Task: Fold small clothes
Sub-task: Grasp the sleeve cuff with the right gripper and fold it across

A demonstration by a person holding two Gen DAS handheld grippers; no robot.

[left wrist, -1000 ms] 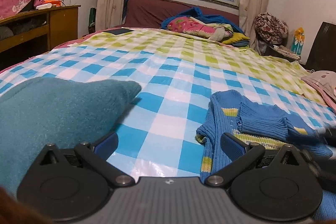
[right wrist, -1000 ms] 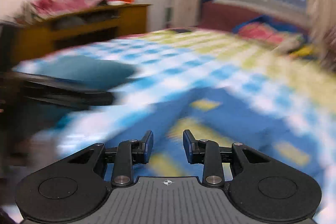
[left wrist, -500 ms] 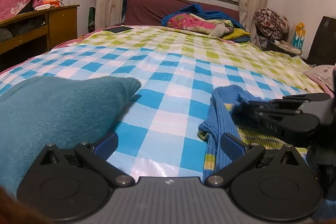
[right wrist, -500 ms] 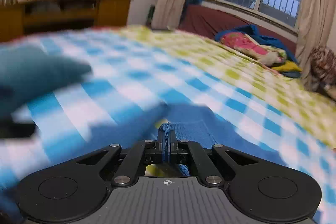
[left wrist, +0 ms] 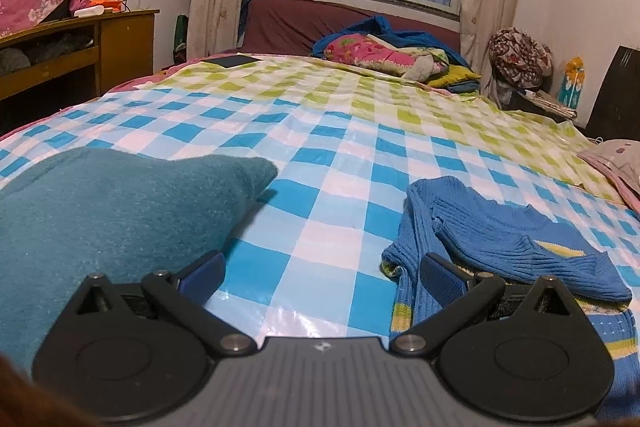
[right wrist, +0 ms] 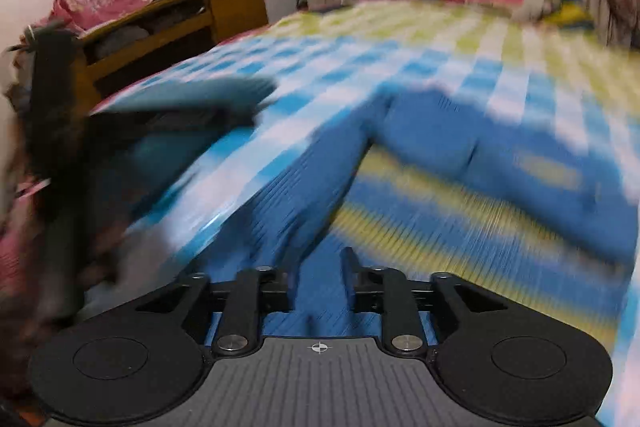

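A small blue knit sweater (left wrist: 504,239) with yellow stripes lies partly folded on the checked bed cover (left wrist: 320,147), at the right of the left wrist view. It fills the blurred right wrist view (right wrist: 460,163). My left gripper (left wrist: 320,275) is open and empty, low over the cover, its right finger beside the sweater's left edge. My right gripper (right wrist: 318,283) is open and empty just above the sweater. The left gripper shows as a dark blur at the left of the right wrist view (right wrist: 132,123).
A folded teal garment (left wrist: 108,211) lies at the left. Heaped bedding (left wrist: 392,55) sits by the headboard. A wooden desk (left wrist: 80,43) stands left of the bed. A pink garment (left wrist: 616,163) lies at the right edge. A dark flat object (left wrist: 231,60) lies far left.
My right gripper was shut on the sweater's edge half a second ago; it has now opened, let go and pulled back out of the left wrist view. The left gripper stayed put.
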